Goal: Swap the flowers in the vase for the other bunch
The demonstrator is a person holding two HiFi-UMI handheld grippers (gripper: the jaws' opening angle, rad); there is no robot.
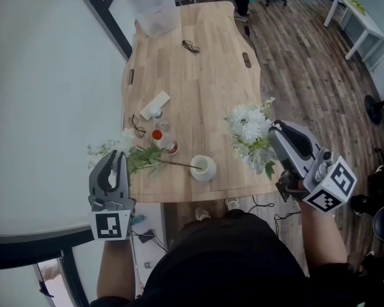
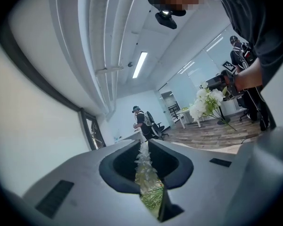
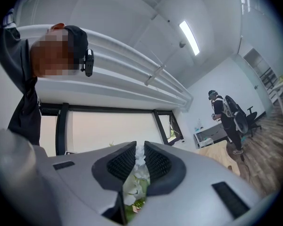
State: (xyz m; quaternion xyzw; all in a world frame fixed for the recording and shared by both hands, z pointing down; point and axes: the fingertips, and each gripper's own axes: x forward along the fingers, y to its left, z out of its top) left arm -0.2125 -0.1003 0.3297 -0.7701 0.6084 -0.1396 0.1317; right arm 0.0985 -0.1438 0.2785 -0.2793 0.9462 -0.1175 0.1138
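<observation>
Swapping bunches at the vase.
Left gripper (image 1: 118,157) is pinching the green sprigs (image 1: 141,157), stem tip at the white vase (image 1: 203,169) (lower centre); right gripper (image 1: 273,133) is clamping the white bouquet (image 1: 248,130); draw the stem clear first.

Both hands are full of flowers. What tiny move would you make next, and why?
Probably slide the left tongs leftward: the stem tip of their green sprig sits at the mouth of the vase, while the right tongs hold the white bunch ready beside it.
</observation>
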